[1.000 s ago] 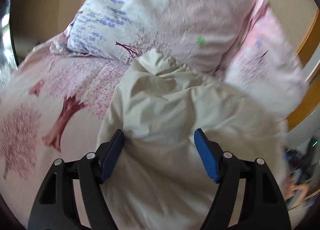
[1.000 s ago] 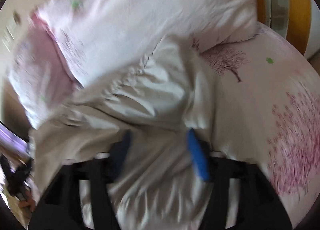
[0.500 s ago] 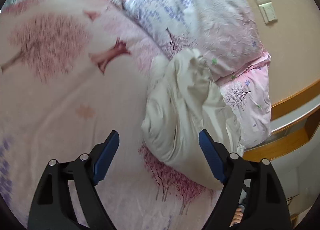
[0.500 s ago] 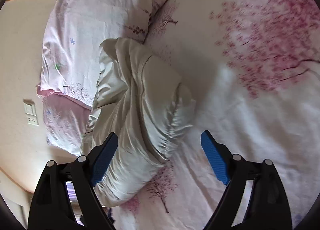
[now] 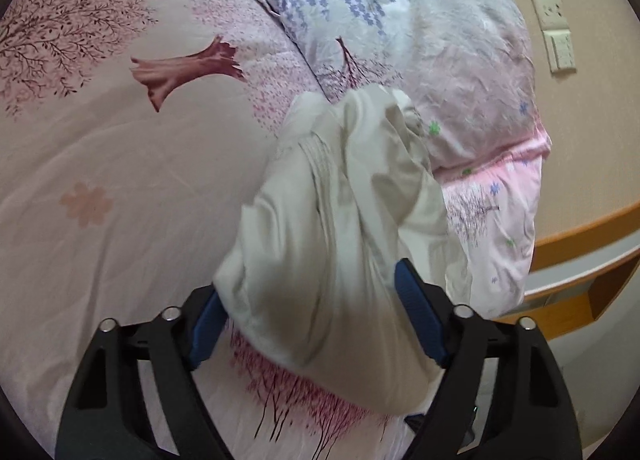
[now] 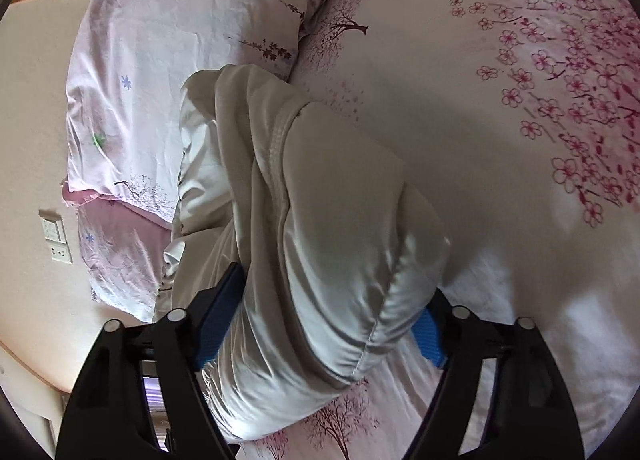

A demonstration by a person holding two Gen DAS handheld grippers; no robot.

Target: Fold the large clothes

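Jacket [image 5: 340,228] is bundled on bed [image 5: 120,180], propped against pillow [image 5: 420,40] for stowing; left gripper [image 5: 316,324] and right gripper [image 6: 320,320] are spread wide around it, nothing clamped

Floral bed [image 5: 100,164] bears cream jacket [image 5: 340,228], seemingly two pillows [image 5: 420,32].

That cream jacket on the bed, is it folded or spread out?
Folded: the cream jacket lies doubled over in a puffy bundle beside the pillow.
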